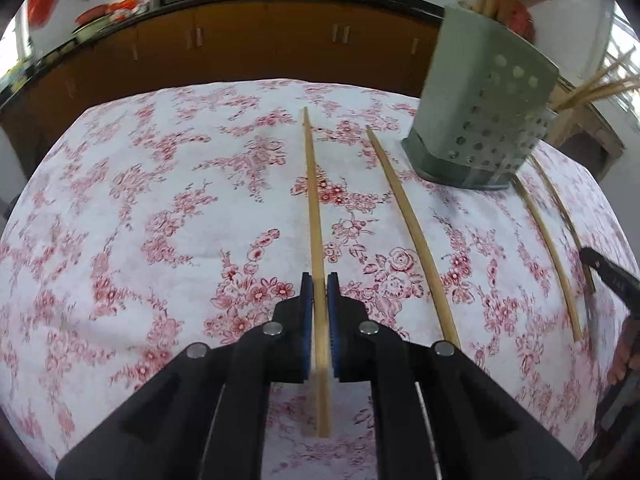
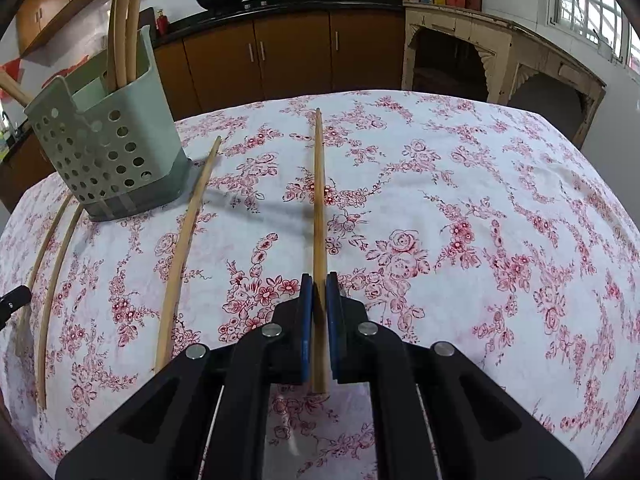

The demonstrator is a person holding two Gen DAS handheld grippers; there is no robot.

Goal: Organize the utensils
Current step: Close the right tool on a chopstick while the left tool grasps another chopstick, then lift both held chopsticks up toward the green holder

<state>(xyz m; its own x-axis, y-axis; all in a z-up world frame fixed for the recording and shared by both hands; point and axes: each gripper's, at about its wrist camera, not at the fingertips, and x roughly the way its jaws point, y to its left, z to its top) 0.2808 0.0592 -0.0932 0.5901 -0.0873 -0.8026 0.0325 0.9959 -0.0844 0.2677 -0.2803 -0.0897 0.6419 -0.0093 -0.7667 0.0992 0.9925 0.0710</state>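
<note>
Bamboo chopsticks lie scattered on the worktop, which is covered by a white cloth printed with red roses [image 1: 160, 208]. The left gripper [image 1: 318, 284] has its blue-padded jaws pinching one long tan bamboo chopstick [image 1: 314, 208] near its thick end, the stick running straight ahead between the pads. Just to the right of it a second bamboo chopstick [image 1: 412, 232] lies loose on the cloth, and two more loose chopsticks [image 1: 548, 248] lie further right, beside the base of the grey-green perforated plastic utensil holder [image 1: 480, 120].

The right gripper [image 2: 319, 284] likewise has its jaws pinching a darker tan bamboo chopstick [image 2: 319, 200], which points forward over the cloth. In the right wrist view the utensil holder [image 2: 108, 152] stands at the upper left of the worktop with several pale chopsticks [image 2: 124, 24] upright in its rear compartment. One loose chopstick [image 2: 184, 248] lies just beside the holder's base, and two thin ones [image 2: 56, 272] lie nearer the left edge.

Brown cabinets [image 2: 288, 56] with a dark counter stand behind the worktop.
</note>
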